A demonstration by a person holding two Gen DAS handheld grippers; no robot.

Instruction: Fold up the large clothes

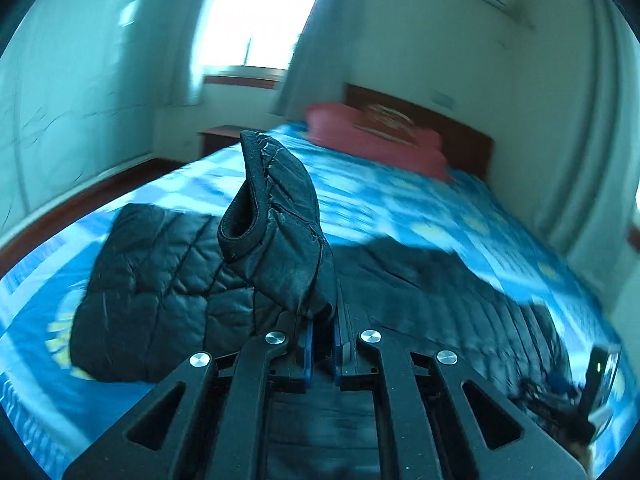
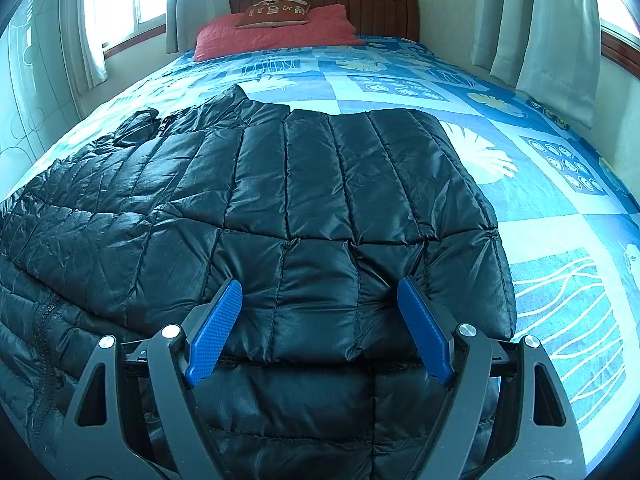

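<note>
- A black quilted puffer jacket [image 2: 280,200] lies spread across the blue patterned bedspread [image 2: 560,208], its stitched panels mostly flat, with one side lapped over the body along a crosswise fold.
- The left gripper [image 1: 323,320] has its blue pads drawn close together and pinches the jacket's sleeve cuff [image 1: 276,224]; the cuff stands up above the fingers, its elastic opening gaping toward the left of the left wrist view.
- In that same view, the rest of the jacket sits on the bed beyond the cuff, and the background is blurred.
- The right gripper [image 2: 320,332] is spread wide and grips nothing; its two blue fingers [image 2: 216,332] rest at the near edge of the folded jacket, one on each side of a quilted panel.
- At the head of the bed, a red pillow [image 2: 276,34] lies against a dark wooden headboard [image 2: 384,8], with a smaller brown cushion [image 2: 274,12] on top of it.
- Pale curtains [image 2: 536,32] hang beside the bed.
</note>
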